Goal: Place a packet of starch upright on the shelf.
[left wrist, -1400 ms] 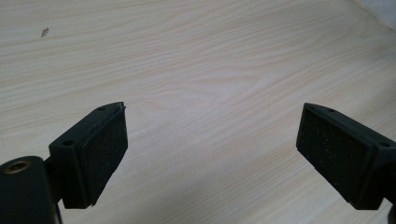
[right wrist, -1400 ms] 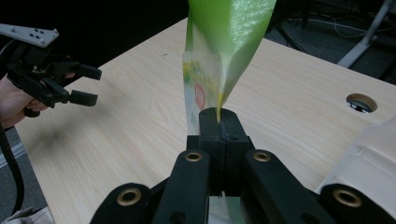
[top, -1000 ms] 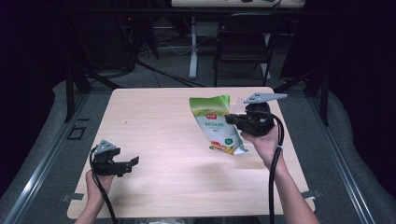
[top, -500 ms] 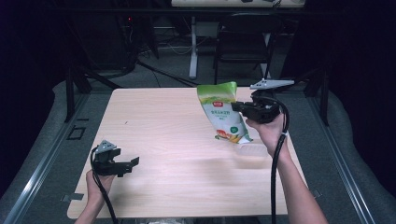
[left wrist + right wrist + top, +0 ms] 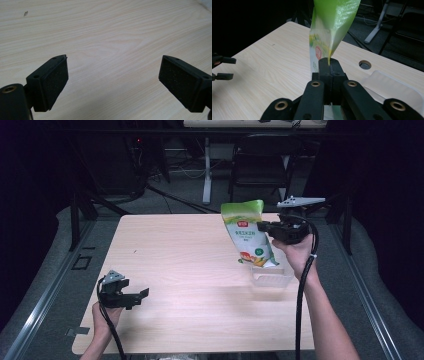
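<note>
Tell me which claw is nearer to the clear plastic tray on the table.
Right. The right claw hangs just above the clear plastic tray, shut on the green bag; the left claw sits open far across the table.

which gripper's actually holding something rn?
The right gripper: its jaws are clamped shut on the edge of the green bag, lifted above the table. The left gripper has its jaws wide apart with nothing between them.

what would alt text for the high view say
A person's right gripper holds a green snack bag by its edge, lifted above a pale wooden table. A clear plastic tray lies on the table under the bag. The left gripper, jaws open and holding nothing, rests near the table's front left corner.
</note>
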`<state>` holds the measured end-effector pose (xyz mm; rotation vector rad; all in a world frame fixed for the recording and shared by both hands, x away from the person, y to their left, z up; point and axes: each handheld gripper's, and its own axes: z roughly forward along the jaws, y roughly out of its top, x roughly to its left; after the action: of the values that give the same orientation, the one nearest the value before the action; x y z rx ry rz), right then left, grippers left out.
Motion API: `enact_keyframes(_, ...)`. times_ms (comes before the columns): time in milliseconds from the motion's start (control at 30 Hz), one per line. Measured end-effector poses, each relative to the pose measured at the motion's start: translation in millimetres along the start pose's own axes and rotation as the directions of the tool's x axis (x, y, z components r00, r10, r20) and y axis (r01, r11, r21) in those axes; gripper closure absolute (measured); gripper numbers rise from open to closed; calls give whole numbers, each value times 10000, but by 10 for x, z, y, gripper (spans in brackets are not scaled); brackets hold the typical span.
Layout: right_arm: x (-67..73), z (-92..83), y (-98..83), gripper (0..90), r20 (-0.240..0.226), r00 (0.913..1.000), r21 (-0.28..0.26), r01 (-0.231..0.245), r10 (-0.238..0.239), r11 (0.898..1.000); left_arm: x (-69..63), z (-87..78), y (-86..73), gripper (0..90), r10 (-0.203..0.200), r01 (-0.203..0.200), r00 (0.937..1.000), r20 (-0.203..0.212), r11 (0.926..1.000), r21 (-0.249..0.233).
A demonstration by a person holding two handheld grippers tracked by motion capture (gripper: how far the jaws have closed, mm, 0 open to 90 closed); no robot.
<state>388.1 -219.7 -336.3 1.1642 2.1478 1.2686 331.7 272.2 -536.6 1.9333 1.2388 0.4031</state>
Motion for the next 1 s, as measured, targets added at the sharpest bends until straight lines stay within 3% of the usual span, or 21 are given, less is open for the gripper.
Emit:
enact_keyframes(400,-191,-30,-83,900,402,9990,164,-220,213,9996,-5,7,5,90,61,-62,10000,44,9998,163)
enact_keyframes(1000,-427,80,-354,900,875,9946,536,-610,561,9967,-11,23,4,92,110,-110,9999,-21,9998,153)
